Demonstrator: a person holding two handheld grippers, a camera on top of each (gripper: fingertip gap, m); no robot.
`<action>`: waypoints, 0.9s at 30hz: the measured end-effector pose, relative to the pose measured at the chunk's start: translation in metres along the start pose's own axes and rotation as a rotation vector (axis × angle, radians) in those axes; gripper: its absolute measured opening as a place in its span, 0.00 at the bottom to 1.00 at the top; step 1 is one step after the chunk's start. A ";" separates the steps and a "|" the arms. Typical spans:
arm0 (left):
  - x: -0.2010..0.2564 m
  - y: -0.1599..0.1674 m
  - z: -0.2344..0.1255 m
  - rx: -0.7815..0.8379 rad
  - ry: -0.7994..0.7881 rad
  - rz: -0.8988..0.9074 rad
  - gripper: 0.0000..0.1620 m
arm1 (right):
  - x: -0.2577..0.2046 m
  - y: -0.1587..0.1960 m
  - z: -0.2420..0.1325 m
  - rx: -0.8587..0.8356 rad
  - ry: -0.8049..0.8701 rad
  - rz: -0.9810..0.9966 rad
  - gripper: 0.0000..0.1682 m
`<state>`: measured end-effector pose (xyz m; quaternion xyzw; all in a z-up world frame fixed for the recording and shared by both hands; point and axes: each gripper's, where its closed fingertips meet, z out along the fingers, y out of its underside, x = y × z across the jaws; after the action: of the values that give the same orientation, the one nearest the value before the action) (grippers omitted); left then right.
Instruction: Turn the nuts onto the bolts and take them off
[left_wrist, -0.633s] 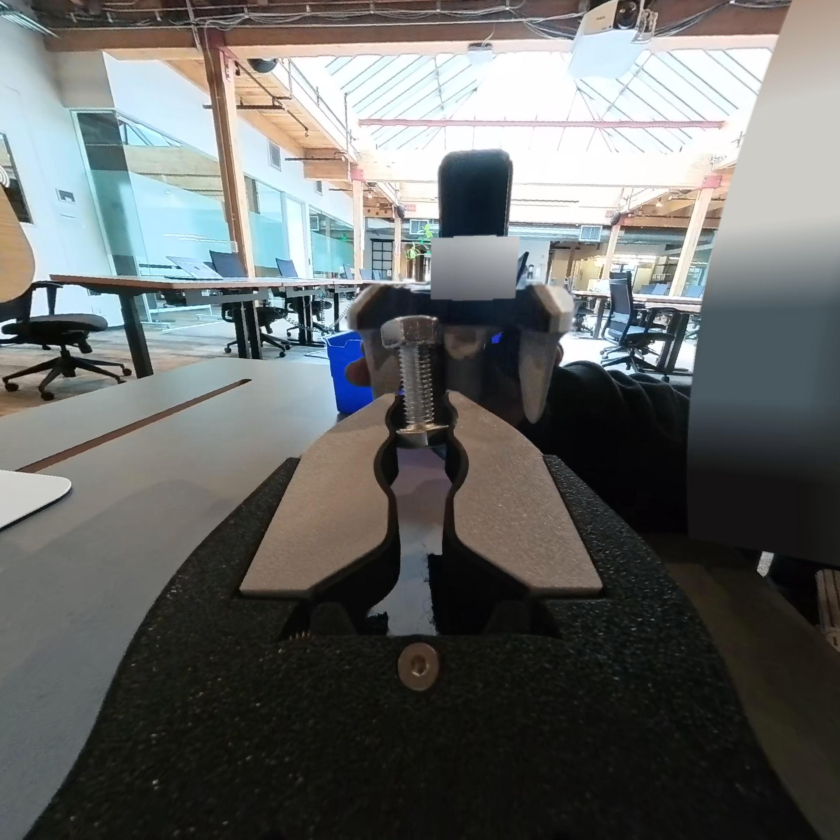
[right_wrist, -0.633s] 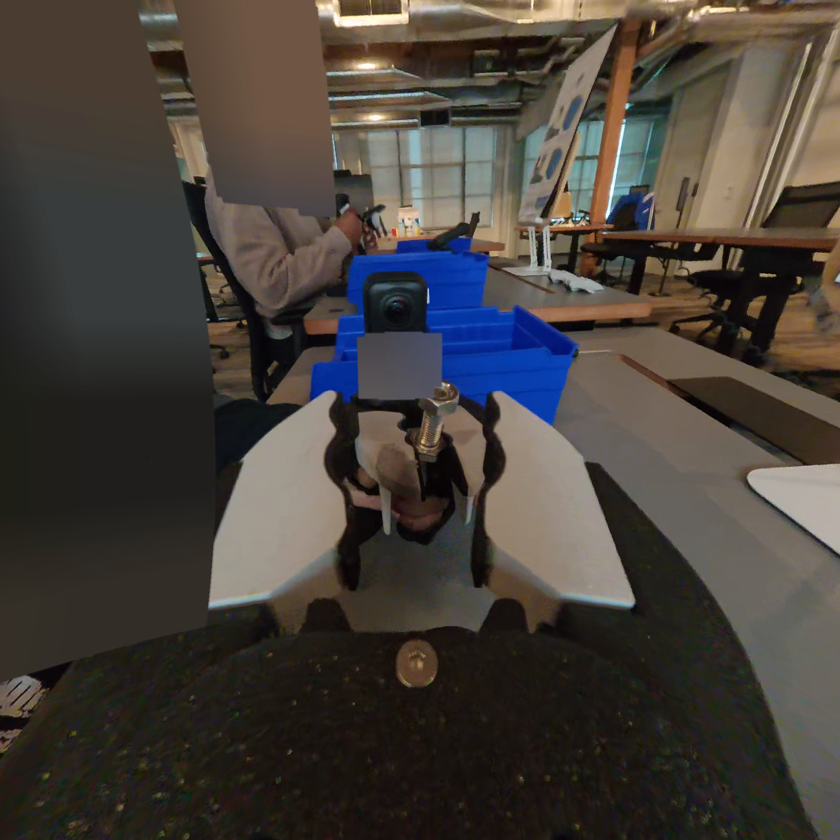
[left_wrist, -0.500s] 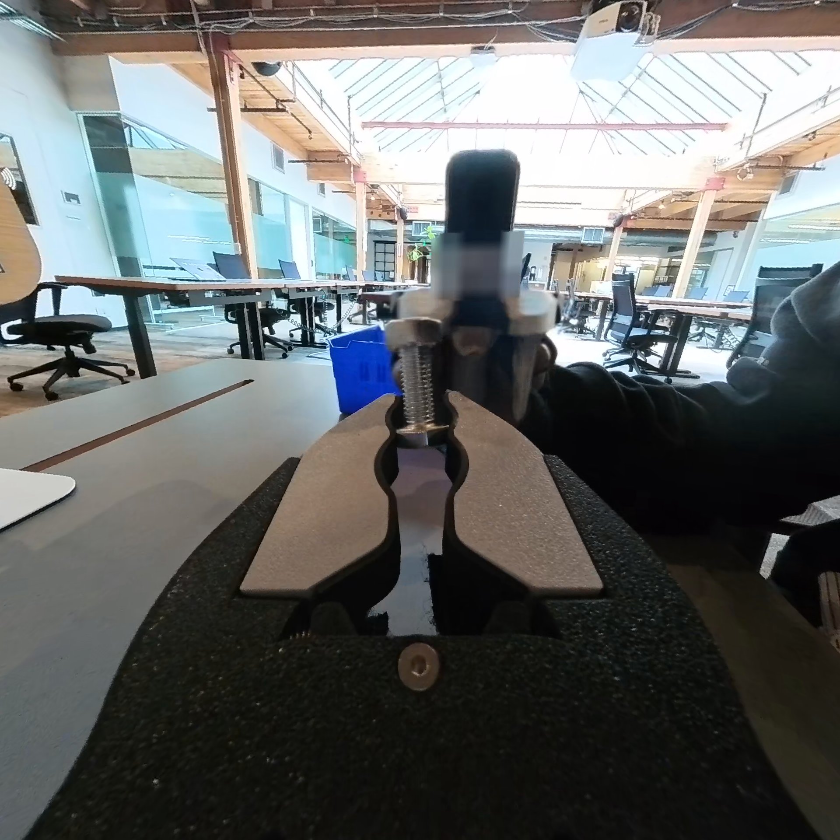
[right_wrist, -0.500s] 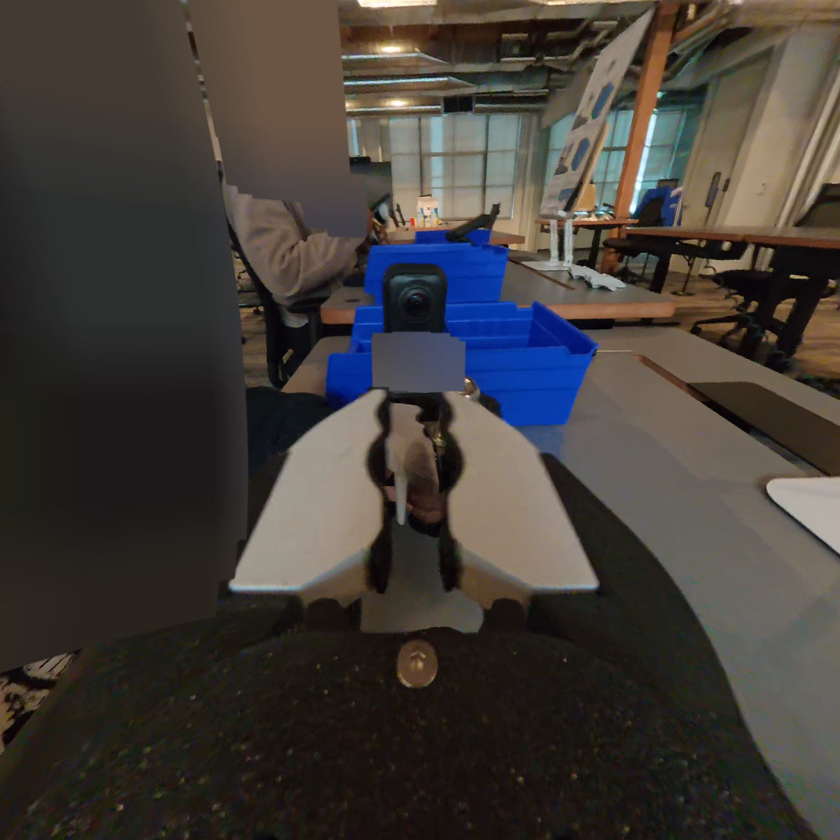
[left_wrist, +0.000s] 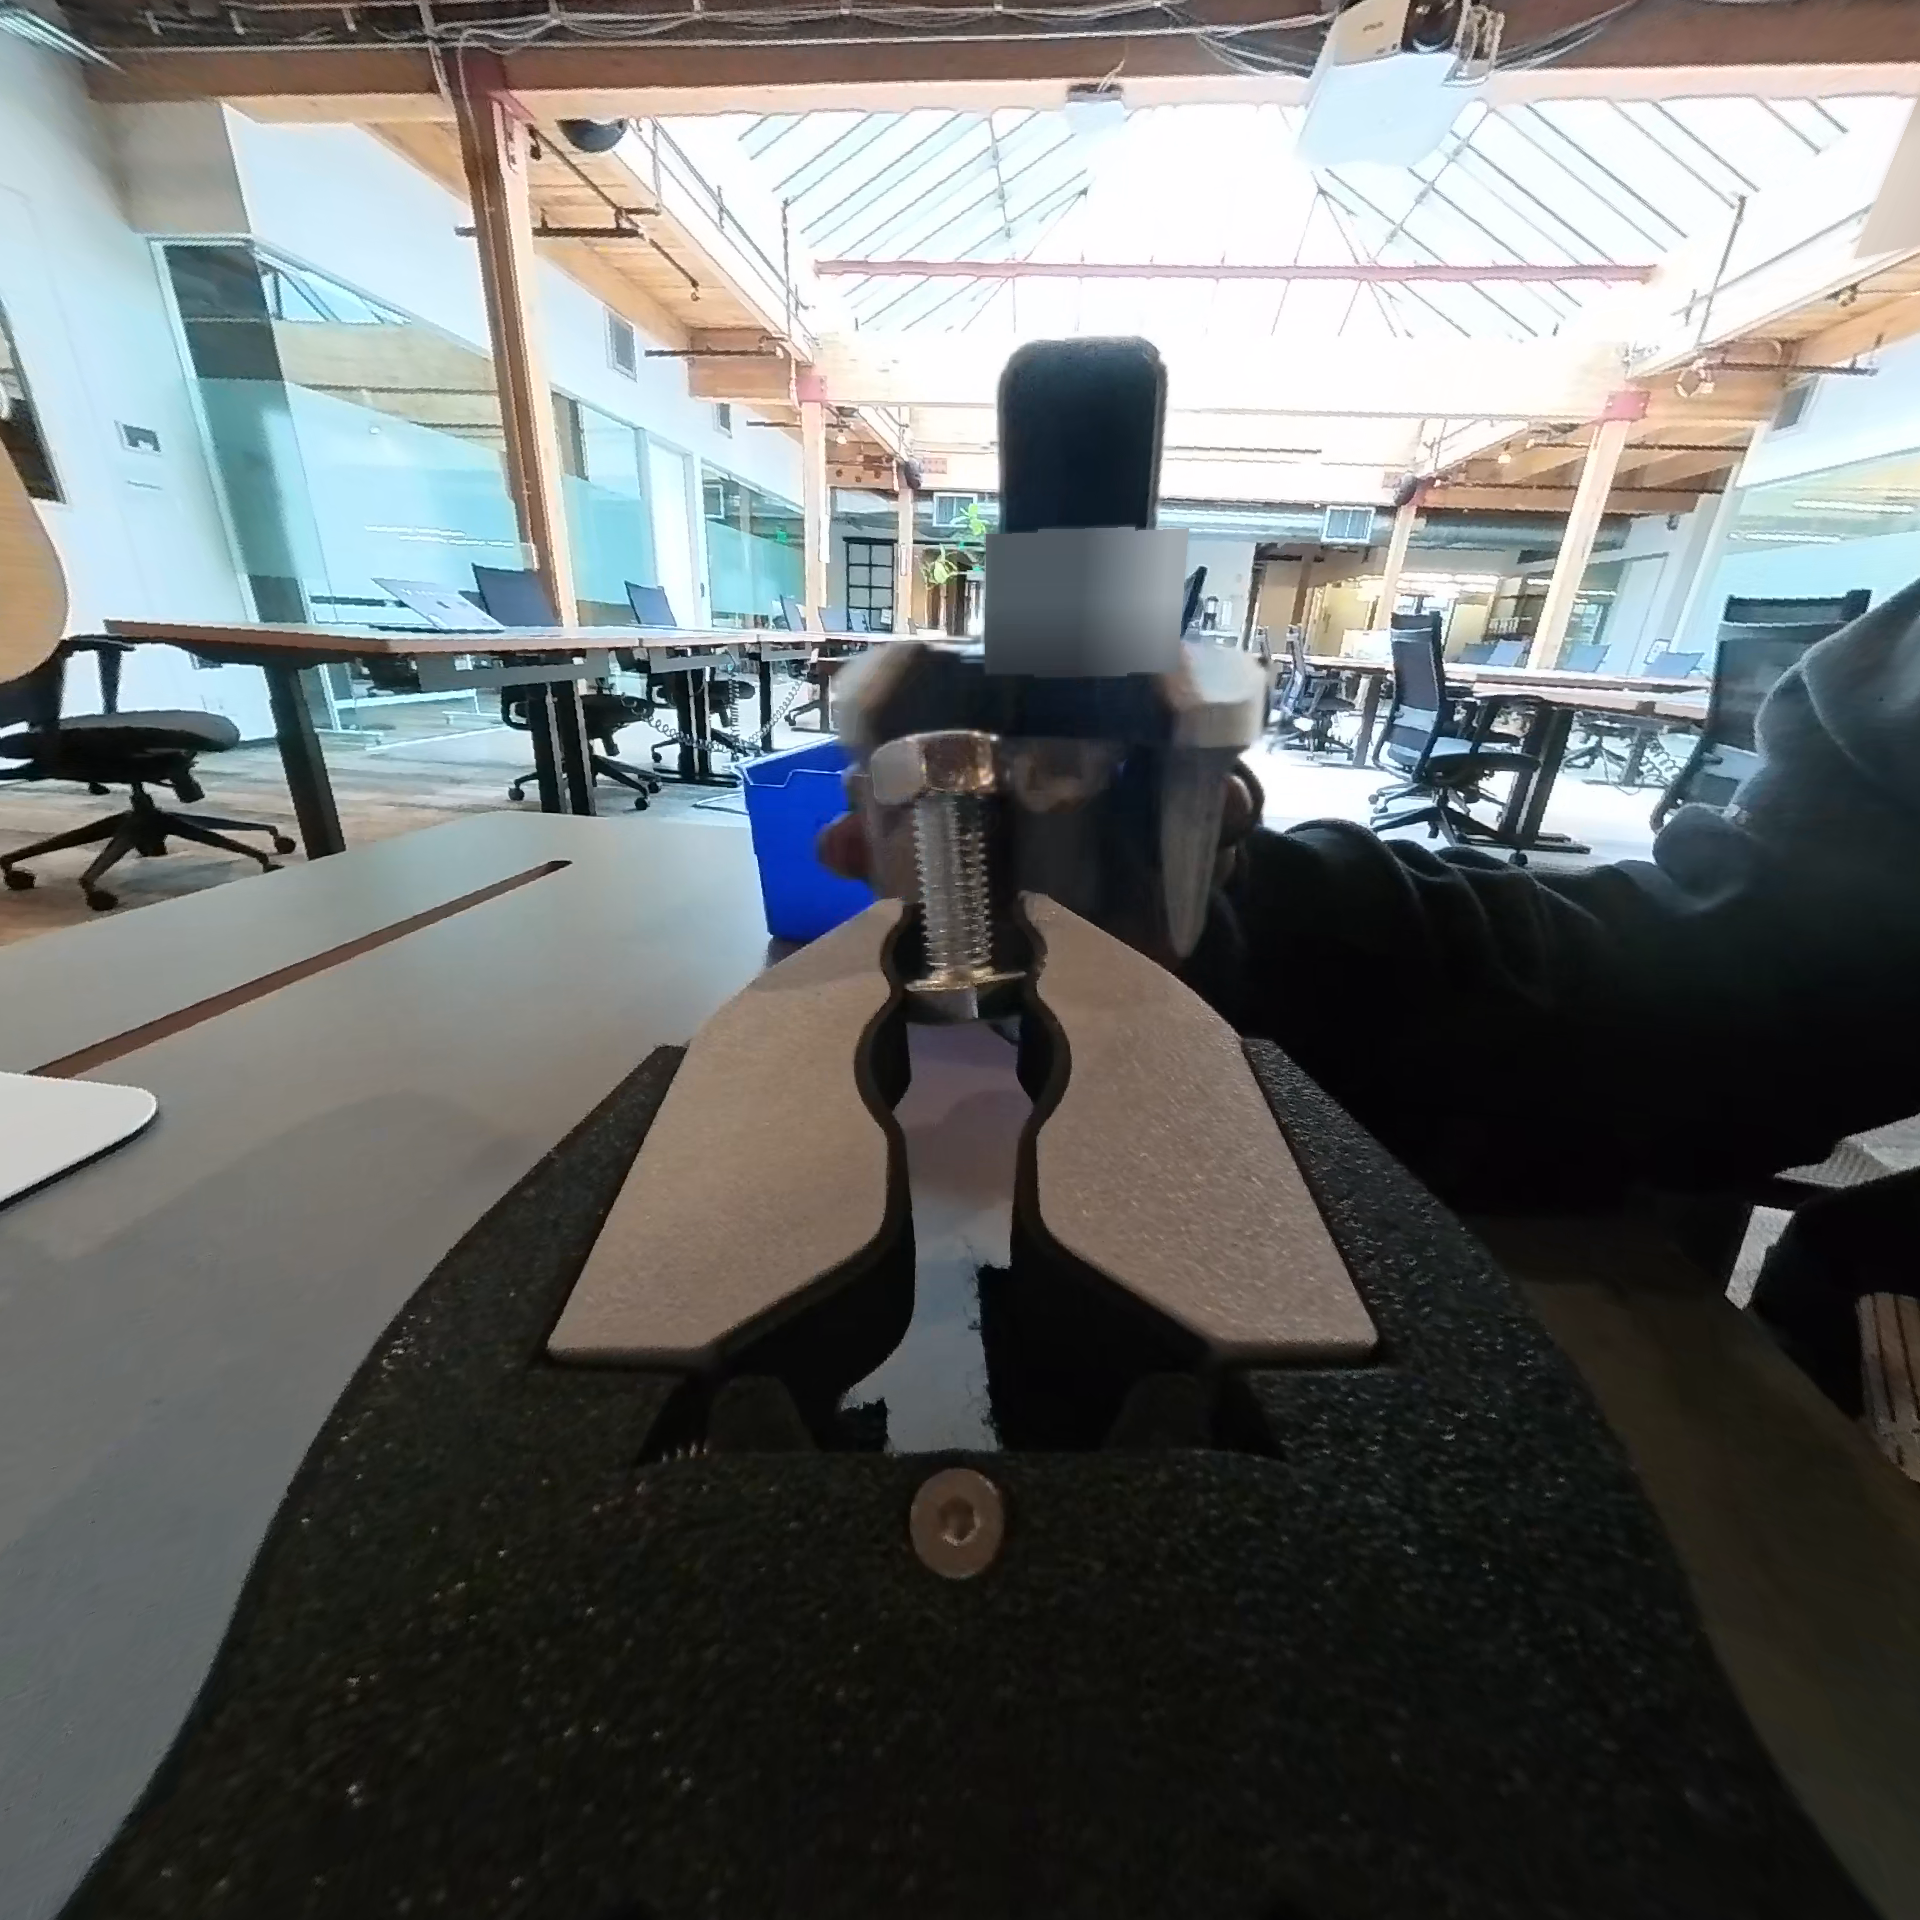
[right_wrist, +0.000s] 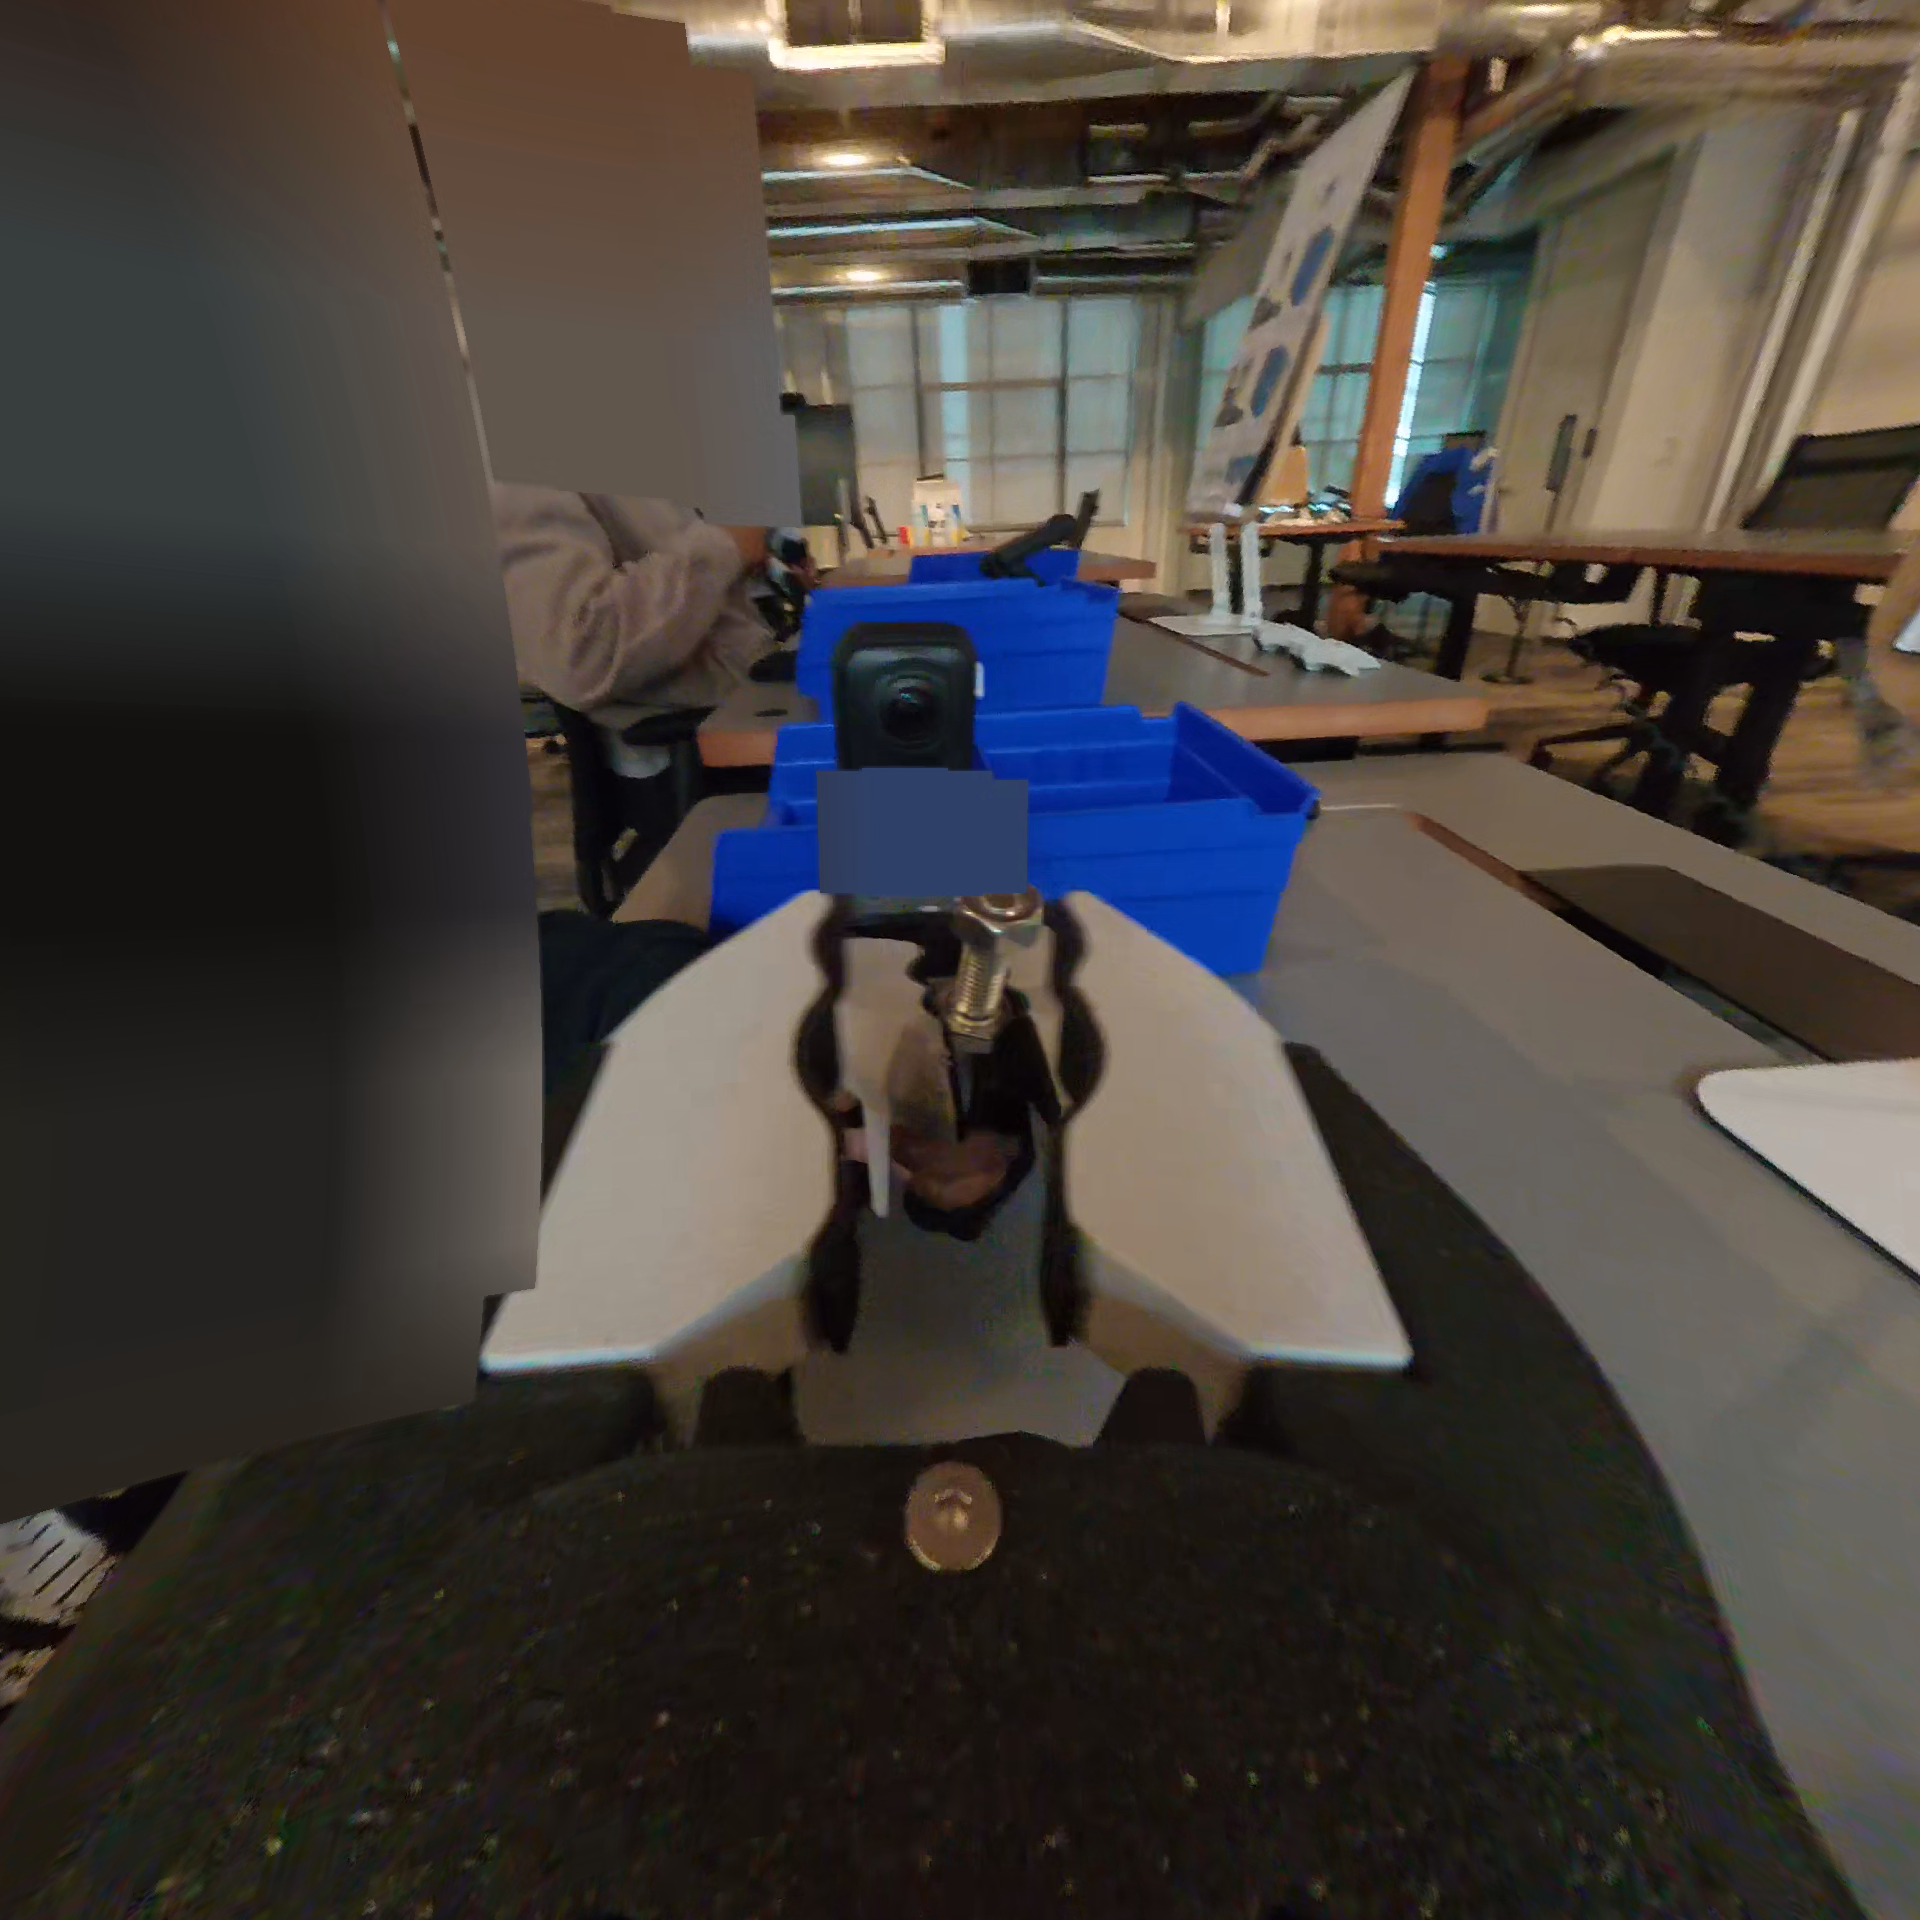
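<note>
Left gripper (left_wrist: 961, 977) — fingers clamped on nut (left_wrist: 951, 982), bolt (left_wrist: 943, 831) upright at frame centre. Right gripper (right_wrist: 956, 935) — fingers spread around bolt head. Blue bin (right_wrist: 1143, 831) behind.

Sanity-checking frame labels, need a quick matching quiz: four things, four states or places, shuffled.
Things:
1. left gripper
2. right gripper
3. bolt
4. blue bin

States or places:
A. sits on the grey table, behind the grippers
B. open
C. head end up, nut near its lower end
D. shut on the nut

Pairs: 1-D, 2-B, 3-C, 4-A
</note>
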<state>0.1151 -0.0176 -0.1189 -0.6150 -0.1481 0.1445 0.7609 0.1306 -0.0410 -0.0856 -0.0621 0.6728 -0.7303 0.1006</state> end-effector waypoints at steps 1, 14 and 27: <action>0.000 0.000 0.000 0.000 0.000 0.000 0.10 | 0.002 0.002 0.002 -0.014 0.010 0.003 0.30; 0.000 0.002 0.001 -0.012 0.003 -0.002 0.10 | 0.005 0.012 0.004 -0.087 0.051 -0.043 0.19; 0.003 0.007 0.003 -0.046 0.016 0.007 0.10 | 0.005 0.023 0.007 -0.172 0.055 -0.067 0.05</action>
<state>0.1161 -0.0119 -0.1247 -0.6341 -0.1432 0.1388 0.7471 0.1289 -0.0503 -0.1078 -0.0730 0.7332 -0.6741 0.0519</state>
